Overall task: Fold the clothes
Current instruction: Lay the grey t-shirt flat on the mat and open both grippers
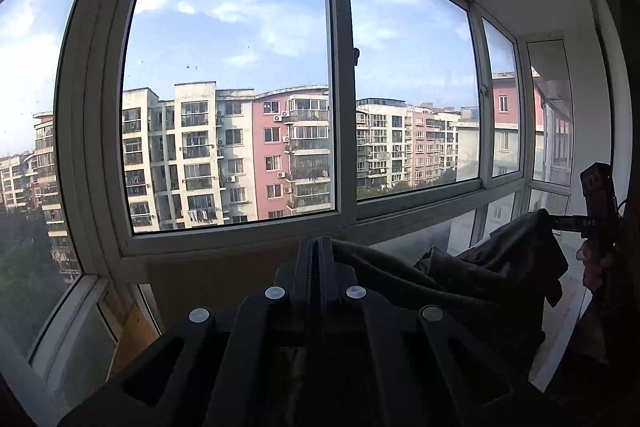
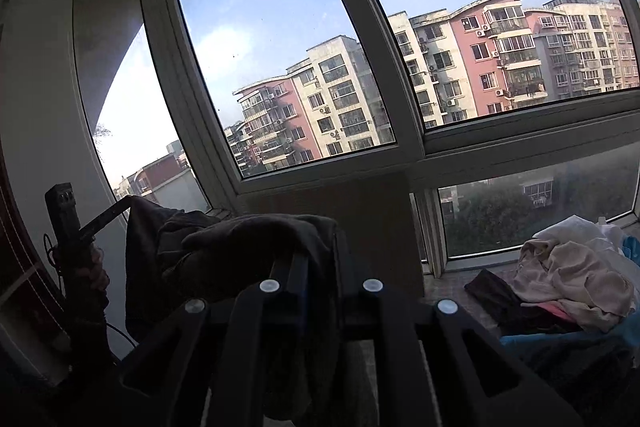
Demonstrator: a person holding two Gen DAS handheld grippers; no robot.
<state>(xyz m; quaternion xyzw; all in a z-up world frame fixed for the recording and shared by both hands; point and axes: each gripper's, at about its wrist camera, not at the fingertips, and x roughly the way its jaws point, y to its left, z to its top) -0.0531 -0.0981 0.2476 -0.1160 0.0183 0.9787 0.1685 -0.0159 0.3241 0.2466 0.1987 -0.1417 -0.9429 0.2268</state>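
A dark grey garment [image 1: 480,279] hangs stretched in the air between my two grippers, in front of a big window. In the left wrist view my left gripper [image 1: 316,247] is shut on one edge of it, and the cloth runs off to the right. There my right gripper [image 1: 554,221] pinches the far corner, with a hand [image 1: 592,263] on its handle. In the right wrist view the garment [image 2: 240,239] drapes over my right gripper [image 2: 320,247], which is shut on bunched cloth. My left gripper [image 2: 126,203] holds the other corner at the left.
A pile of pale and pink clothes [image 2: 572,275] lies in a blue basket [image 2: 600,339] at the right by the window sill. White window frames [image 1: 342,87] fill the background. A wooden panel [image 2: 360,211] stands under the window.
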